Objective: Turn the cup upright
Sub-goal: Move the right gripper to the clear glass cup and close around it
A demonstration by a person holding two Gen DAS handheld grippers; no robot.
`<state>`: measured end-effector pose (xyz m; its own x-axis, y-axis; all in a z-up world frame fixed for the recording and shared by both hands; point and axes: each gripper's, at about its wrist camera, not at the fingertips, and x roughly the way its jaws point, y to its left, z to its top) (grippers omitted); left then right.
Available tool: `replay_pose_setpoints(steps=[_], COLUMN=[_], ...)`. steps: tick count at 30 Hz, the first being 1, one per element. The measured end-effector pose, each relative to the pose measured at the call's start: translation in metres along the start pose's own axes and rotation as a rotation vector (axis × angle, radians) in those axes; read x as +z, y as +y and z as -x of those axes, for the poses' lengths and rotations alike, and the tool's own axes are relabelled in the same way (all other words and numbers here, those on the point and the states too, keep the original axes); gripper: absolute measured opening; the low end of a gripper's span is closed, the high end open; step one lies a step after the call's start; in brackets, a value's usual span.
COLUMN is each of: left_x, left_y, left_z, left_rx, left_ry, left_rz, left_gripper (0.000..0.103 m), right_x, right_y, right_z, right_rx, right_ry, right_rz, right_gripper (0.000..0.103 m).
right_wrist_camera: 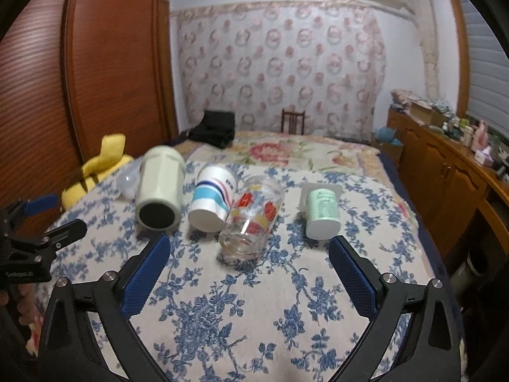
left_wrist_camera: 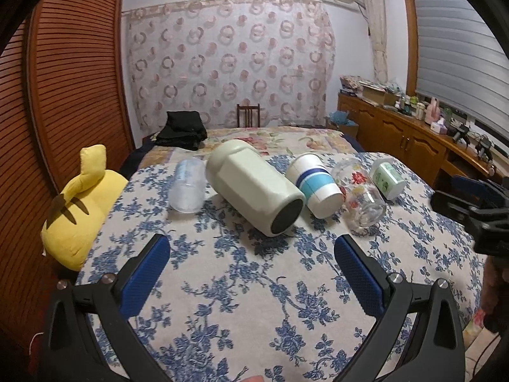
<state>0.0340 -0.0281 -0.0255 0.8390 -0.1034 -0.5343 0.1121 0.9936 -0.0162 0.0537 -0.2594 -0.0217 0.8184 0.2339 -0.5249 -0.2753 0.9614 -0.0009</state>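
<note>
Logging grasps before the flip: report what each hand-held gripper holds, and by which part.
Nothing is held. The left hand-held gripper and right hand-held gripper are both open and short of the cups lying on the floral cloth.

I log five cups, all lying on their sides in a row across the blue-floral cloth: a clear plastic cup (left_wrist_camera: pixel 187 187) leftmost; a large pale-green cup (left_wrist_camera: pixel 254 187) with dark base; a white paper cup (left_wrist_camera: pixel 313 187) with blue bands touching it; a flower-printed glass (left_wrist_camera: pixel 361 197); and a small mint-green cup (left_wrist_camera: pixel 388 178), apart at right.
</note>
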Motion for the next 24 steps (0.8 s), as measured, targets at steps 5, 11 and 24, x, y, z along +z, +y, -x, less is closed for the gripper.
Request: replay_pose_setpoints(steps=[5, 11, 24], left_x=[0.0, -0.001, -0.003], left_y=[-0.004, -0.006, -0.009], left_z=[-0.011, -0.018, -0.029], left_rx=[-0.039, -0.073, -0.096], left_ry=[0.026, 0.039, 0.066], left_rz=[-0.011, -0.017, -0.021], left_gripper=[0.103, 0.103, 0.103], right_x=[0.011, 0.025, 0.049], right_y=[0.002, -0.003, -0.017], right_z=[-0.025, -0.054, -0.127], right_rx=[0.021, 0.045, 0.047], right_ry=[0.045, 0.107, 0.28], right_rz=[0.032, 0.023, -0.046], right_gripper=[0.092, 0.078, 0.068])
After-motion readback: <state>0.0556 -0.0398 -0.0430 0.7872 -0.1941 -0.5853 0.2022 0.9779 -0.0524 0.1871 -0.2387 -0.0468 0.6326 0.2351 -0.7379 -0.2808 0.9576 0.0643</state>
